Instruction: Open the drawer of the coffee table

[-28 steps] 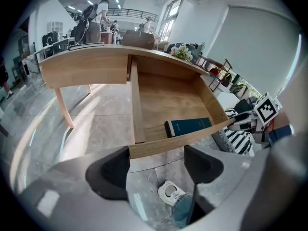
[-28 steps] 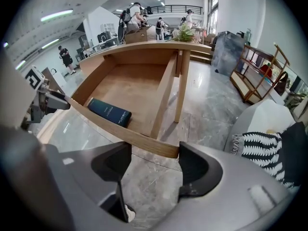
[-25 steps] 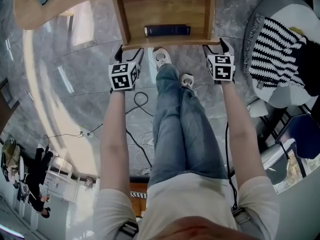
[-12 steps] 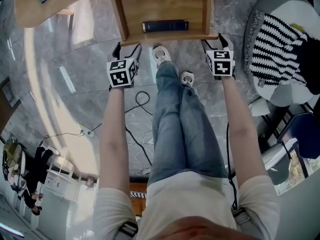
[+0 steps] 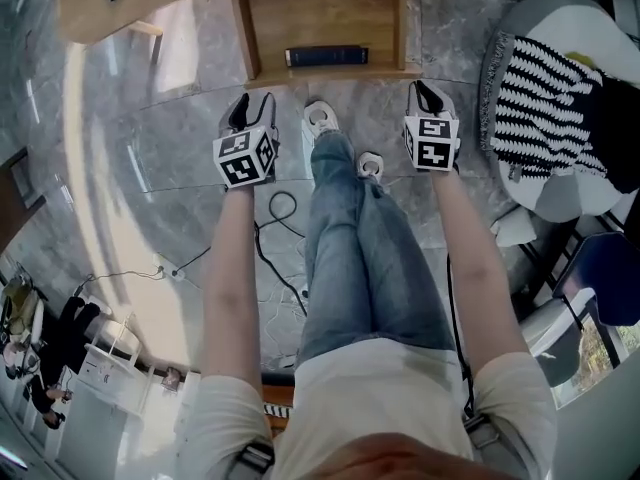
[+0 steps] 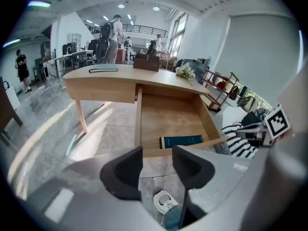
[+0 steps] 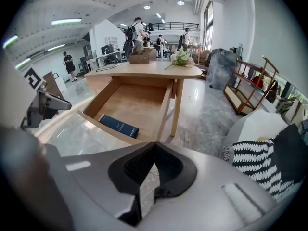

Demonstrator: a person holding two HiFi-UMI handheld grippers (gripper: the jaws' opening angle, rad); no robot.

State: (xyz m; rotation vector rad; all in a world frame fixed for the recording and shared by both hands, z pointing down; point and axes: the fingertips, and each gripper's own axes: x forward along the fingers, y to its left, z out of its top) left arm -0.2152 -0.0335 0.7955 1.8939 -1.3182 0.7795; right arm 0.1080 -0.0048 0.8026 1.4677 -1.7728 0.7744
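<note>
The pulled-out drawer [image 5: 325, 23] lies just ahead of the left gripper [image 5: 252, 105] and right gripper [image 5: 425, 94] (about equally near), its front edge crosswise; both are closing on nothing, the right one's jaws touching.

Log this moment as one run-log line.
drawer: open, book inside | left gripper: jaws closing, empty, off drawer | right gripper: jaws closing, empty, off drawer

The head view looks steeply down onto the left tool [image 5: 252, 111] and right tool [image 5: 425, 95], with the open drawer [image 5: 320, 8] just beyond their tips. Each tool view sits close behind its own closing, empty jaws, facing ahead and downward. All three views share the drawer and its book [image 5: 326, 55].
</note>
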